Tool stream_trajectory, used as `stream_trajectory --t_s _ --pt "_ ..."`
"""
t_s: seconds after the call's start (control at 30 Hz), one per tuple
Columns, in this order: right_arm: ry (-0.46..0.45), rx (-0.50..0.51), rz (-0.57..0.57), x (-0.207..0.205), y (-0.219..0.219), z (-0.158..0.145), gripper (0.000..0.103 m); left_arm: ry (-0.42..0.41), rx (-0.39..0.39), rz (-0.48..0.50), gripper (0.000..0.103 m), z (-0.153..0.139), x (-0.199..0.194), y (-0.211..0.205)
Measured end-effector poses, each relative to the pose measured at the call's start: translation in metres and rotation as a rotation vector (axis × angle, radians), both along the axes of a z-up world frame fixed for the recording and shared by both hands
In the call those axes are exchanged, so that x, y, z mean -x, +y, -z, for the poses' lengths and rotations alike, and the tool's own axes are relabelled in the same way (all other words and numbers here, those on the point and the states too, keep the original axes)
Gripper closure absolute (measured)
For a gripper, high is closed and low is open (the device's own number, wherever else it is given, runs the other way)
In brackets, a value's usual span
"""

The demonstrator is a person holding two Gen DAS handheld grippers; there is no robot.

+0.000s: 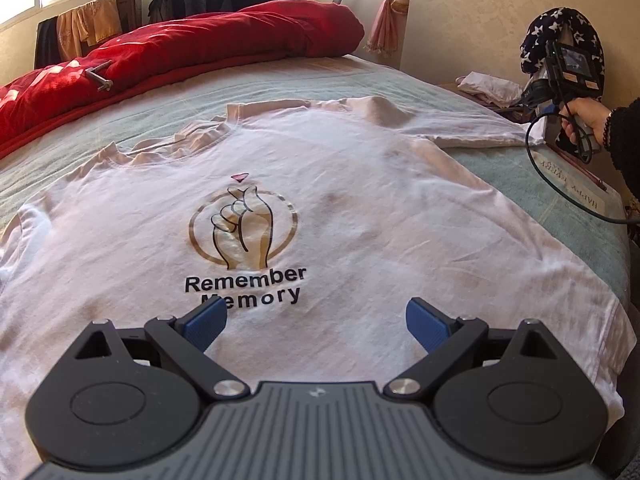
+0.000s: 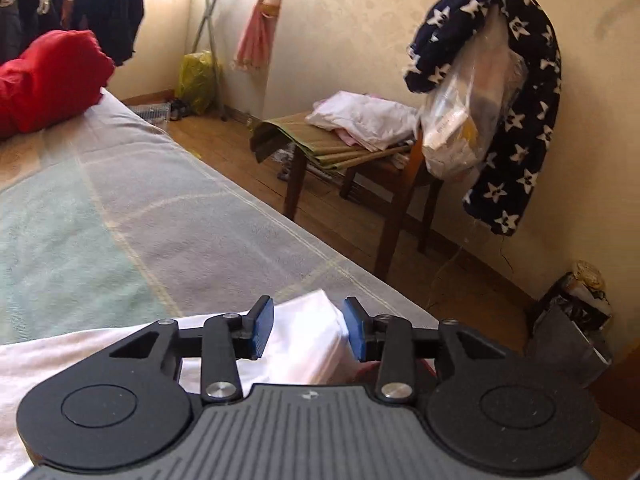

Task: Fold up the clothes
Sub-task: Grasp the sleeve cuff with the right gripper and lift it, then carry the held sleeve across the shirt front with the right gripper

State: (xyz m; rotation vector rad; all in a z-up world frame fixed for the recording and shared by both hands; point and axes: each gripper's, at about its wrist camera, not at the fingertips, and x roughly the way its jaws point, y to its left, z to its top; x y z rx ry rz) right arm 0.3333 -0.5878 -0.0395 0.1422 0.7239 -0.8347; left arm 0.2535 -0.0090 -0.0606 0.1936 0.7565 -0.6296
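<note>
T-shirt (image 1: 360,208) flat on bed (image 1: 560,184)

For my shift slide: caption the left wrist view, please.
Left gripper, fingers open, hovers over a white T-shirt spread flat on the bed; red quilt behind.

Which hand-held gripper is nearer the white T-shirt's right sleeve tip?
Right. The right hand-held gripper straddles that sleeve; the left hand-held gripper hovers over the shirt's lower front.
</note>
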Motion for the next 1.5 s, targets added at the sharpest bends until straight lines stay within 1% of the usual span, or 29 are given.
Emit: stream_trajectory --t_s 0.1,0.27,0.3,0.33,0.37,0.4,0.53,0.63,0.67,0.7,0.77,0.83,0.9,0.97,1.0,1.07,1.17,1.2,1.23,1.27,1.3,1.33,1.4,1.5 --pt "-0.051 -0.014 -0.181 -0.013 0.042 -0.020 0.060 -0.004 0.002 0.002 0.007 -0.001 0.001 0.000" --pt "-0.092 -0.141 -0.569 -0.051 0.135 -0.040 0.061 -0.008 0.002 0.000 0.007 -0.002 0.001 0.000" --pt "-0.092 -0.161 -0.645 -0.060 0.155 -0.042 0.065 -0.007 0.002 -0.002 0.007 -0.001 0.001 0.000" --pt "-0.069 -0.155 -0.705 -0.069 0.173 -0.039 0.073 -0.006 0.000 -0.003 0.007 -0.001 0.000 0.000" --pt "-0.038 -0.136 -0.750 -0.077 0.189 -0.035 0.085 -0.004 0.001 -0.004 0.007 -0.001 0.000 0.000" --pt "-0.009 -0.121 -0.790 -0.085 0.203 -0.031 0.087 -0.003 0.001 -0.005 0.007 -0.001 0.000 0.000" --pt "0.081 -0.120 -0.885 -0.108 0.241 -0.011 0.087 -0.002 0.007 0.002 0.007 -0.001 0.000 0.001" --pt "0.150 -0.140 -0.926 -0.107 0.250 0.007 0.087 0.004 0.010 0.000 0.007 0.000 -0.002 0.001" --pt "0.182 -0.130 -0.935 -0.106 0.251 0.014 0.087 0.006 0.010 -0.002 0.007 0.001 -0.002 0.001" --pt "0.191 -0.108 -0.950 -0.103 0.254 0.017 0.087 0.008 0.007 -0.005 0.007 0.001 -0.003 0.001" --pt "0.200 -0.078 -0.970 -0.100 0.258 0.018 0.087 0.010 0.002 -0.011 0.007 0.002 -0.004 0.001" --pt "0.188 -0.059 -0.991 -0.099 0.259 0.010 0.085 0.009 0.003 -0.013 0.007 0.002 -0.004 0.002" --pt "0.155 -0.034 -1.023 -0.100 0.258 0.002 0.079 0.010 0.003 -0.013 0.007 0.002 -0.004 0.002" --pt "0.150 -0.006 -1.039 -0.104 0.260 -0.002 0.075 0.012 0.001 -0.013 0.007 0.004 -0.005 0.002" --pt "0.170 -0.009 -1.053 -0.110 0.261 0.001 0.073 0.014 -0.002 -0.015 0.007 0.004 -0.005 0.002" --pt "0.210 -0.011 -1.081 -0.120 0.264 0.008 0.072 0.016 -0.006 -0.017 0.007 0.005 -0.006 0.002" --pt "0.262 0.029 -1.119 -0.123 0.270 0.023 0.072 0.018 -0.001 -0.019 0.007 0.005 -0.007 0.003" --pt "0.254 0.012 -1.114 -0.123 0.269 0.025 0.073 0.018 -0.001 -0.019 0.007 0.005 -0.007 0.003" --pt "0.245 -0.021 -1.115 -0.123 0.267 0.024 0.079 0.018 -0.001 -0.020 0.007 0.005 -0.007 0.003" --pt "0.235 -0.046 -1.116 -0.123 0.266 0.023 0.090 0.018 -0.001 -0.021 0.007 0.006 -0.007 0.004" --pt "0.228 -0.042 -1.119 -0.122 0.267 0.023 0.098 0.018 -0.001 -0.022 0.007 0.006 -0.007 0.004" --pt "0.221 -0.021 -1.112 -0.122 0.269 0.022 0.101 0.018 -0.001 -0.023 0.007 0.006 -0.007 0.004" --pt "0.187 0.028 -1.066 -0.129 0.272 0.020 0.101 0.016 -0.001 -0.026 0.007 0.005 -0.008 0.004" --pt "0.116 -0.031 -1.001 -0.147 0.267 0.013 0.101 0.015 -0.001 -0.030 0.007 0.005 -0.008 0.005"
